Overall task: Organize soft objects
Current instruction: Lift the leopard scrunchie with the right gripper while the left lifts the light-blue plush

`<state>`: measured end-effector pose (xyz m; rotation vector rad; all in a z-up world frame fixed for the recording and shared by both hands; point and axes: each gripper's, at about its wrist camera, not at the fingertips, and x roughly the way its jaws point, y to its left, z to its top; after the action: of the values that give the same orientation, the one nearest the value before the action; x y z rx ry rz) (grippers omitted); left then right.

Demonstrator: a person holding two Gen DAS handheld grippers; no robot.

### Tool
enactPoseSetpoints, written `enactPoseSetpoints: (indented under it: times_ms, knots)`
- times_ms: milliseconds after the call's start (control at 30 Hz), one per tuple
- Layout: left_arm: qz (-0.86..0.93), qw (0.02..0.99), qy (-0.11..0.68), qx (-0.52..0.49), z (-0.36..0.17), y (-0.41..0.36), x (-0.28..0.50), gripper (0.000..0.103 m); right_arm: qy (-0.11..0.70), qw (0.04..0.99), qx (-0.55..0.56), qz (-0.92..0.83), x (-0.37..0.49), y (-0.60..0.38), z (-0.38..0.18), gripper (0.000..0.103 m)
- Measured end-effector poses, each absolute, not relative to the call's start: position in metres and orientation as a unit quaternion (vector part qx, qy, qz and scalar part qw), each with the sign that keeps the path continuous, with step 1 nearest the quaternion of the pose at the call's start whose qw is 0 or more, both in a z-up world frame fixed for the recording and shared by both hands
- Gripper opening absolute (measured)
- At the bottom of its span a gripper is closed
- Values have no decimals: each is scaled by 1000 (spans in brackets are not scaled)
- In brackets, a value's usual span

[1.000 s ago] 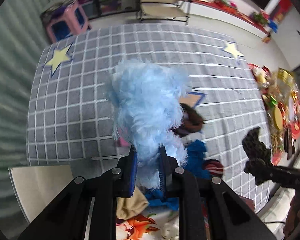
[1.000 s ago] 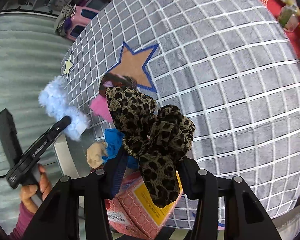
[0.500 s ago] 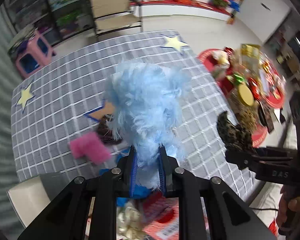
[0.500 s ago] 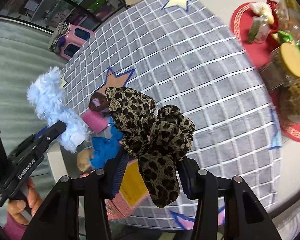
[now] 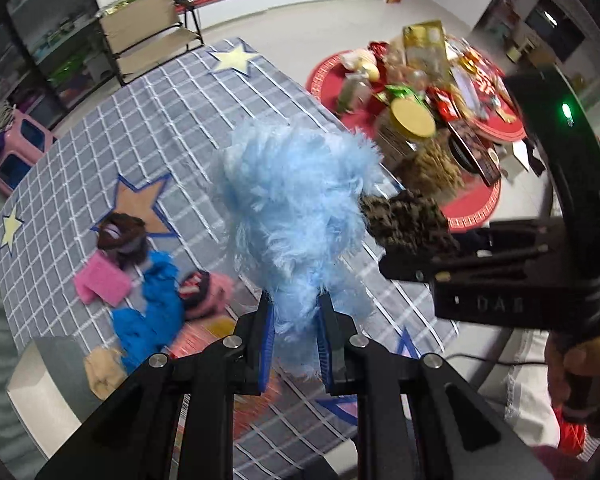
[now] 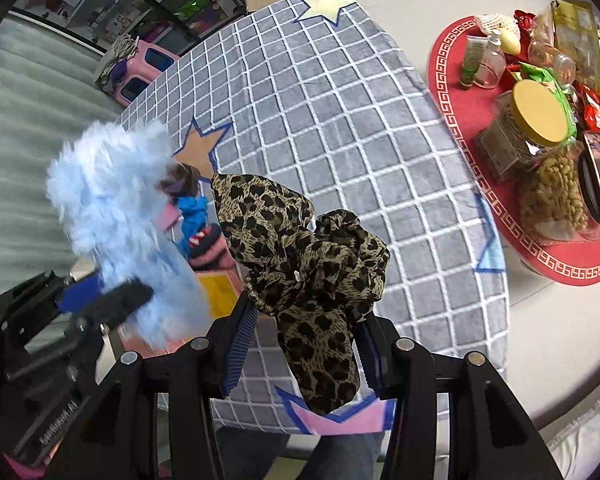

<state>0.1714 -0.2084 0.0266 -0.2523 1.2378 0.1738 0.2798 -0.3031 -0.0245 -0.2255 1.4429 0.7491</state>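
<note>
Items, listed left to right, placed relative to the grey checked cloth (image 6: 340,128) with stars:

1. Left gripper (image 5: 296,330): jaws pinched tight on a fluffy light-blue soft piece (image 5: 296,208), held up above the cloth's near part; the fluff bulges out over the pads.

2. Loose pile on the cloth's near left part, beside a brown star (image 5: 140,204): dark brown furry piece (image 5: 120,234), pink sponge-like block (image 5: 100,284), bright blue plush piece (image 5: 152,312), pink-and-dark striped piece (image 5: 204,288), tan piece (image 5: 104,372) at the cloth's edge. A pink printed box (image 6: 216,292) lies just beside them, partly hidden.

3. Right gripper (image 6: 300,348): jaws part open, closed on a leopard-print fabric scrunchie (image 6: 304,264), held above the cloth's near edge; its tail hangs down between the fingers.

4. Red round mat (image 6: 500,216), off the cloth's right side: jar with yellow lid (image 6: 540,108), bottles, packets, crowded together.

5. A hand (image 5: 580,376) grips the right gripper's handle, at far right.
</note>
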Motion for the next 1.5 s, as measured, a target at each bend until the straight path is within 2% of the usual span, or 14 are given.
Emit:
enactPoseSetpoints:
  times_ms: [267, 533, 1100, 1500]
  knots:
    - [69, 784, 607, -110, 13, -259, 147, 21, 648, 662, -137, 350, 267, -333, -35, 49]
    - [79, 771, 621, -120, 4, -270, 106, 21, 651, 641, -160, 374, 243, -341, -46, 49]
    - [58, 797, 591, -110, 17, -224, -14, 21, 658, 636, -164, 367, 127, -312, -51, 49]
    - [155, 809, 542, -168, 35, -147, -95, 21, 630, 632, -201, 403, 49, -248, -37, 49]
